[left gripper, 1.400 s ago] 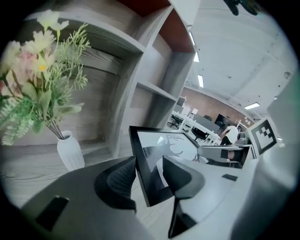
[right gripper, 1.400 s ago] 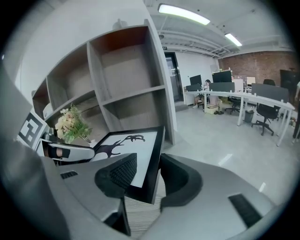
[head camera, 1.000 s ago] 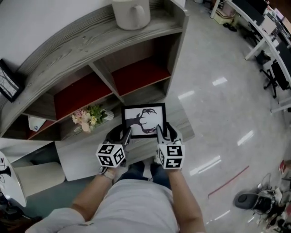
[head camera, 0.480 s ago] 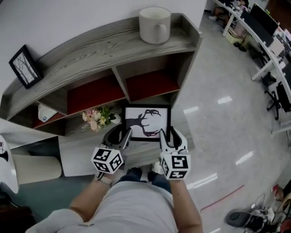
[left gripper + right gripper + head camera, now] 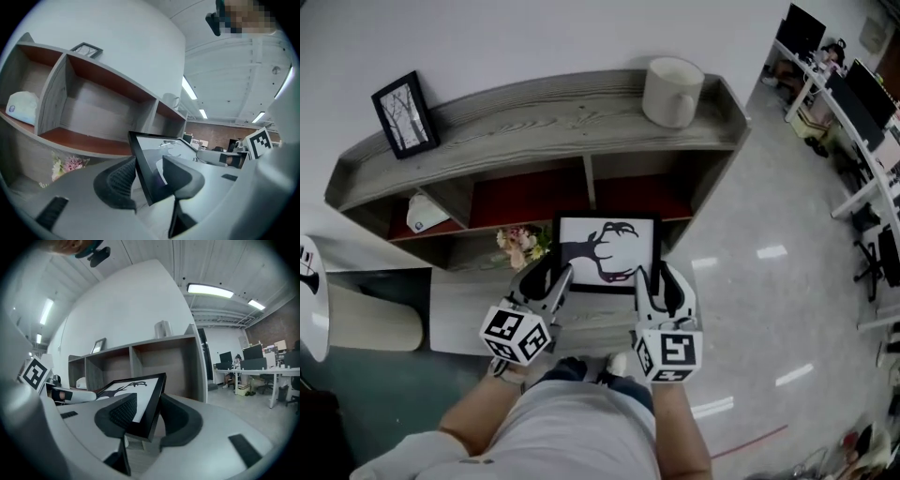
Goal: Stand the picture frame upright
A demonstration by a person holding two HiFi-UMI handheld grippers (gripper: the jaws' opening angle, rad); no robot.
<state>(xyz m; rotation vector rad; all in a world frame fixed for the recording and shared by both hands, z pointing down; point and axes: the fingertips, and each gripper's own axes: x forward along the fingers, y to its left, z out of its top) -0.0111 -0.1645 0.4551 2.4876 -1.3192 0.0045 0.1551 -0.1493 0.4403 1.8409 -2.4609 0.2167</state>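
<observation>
**Frame held in both claws, leaning back over the ledge: what may go wrong**

Nearest me, my left claw (image 5: 551, 284) is clamped on the left edge of the frame (image 5: 607, 251). My right claw (image 5: 649, 286) is clamped on its right edge. Each holds low down, near a bottom corner, with one pad on the glass face and one on the back. The frame hangs between them and seems clear of the ledge (image 5: 586, 317). It leans back with its face toward me and is not yet upright.

- **(a) Slip.** The pads hold only a narrow strip of smooth glass, so a quick tip forward could let the frame slide out.
- **(b) Twist.** If one claw leads the other, the frame would rack and could wrench loose.
- **(c) Prop.** No view shows a rear stand. If it is folded, the frame would fall once I let go.
- **(d) Flowers.** The flowers (image 5: 519, 246) sit near my left claw, and a drift that way would knock them.
- **(e) Shelf.** Farther off, pushing too deep would strike the shelf (image 5: 544, 117).
</observation>
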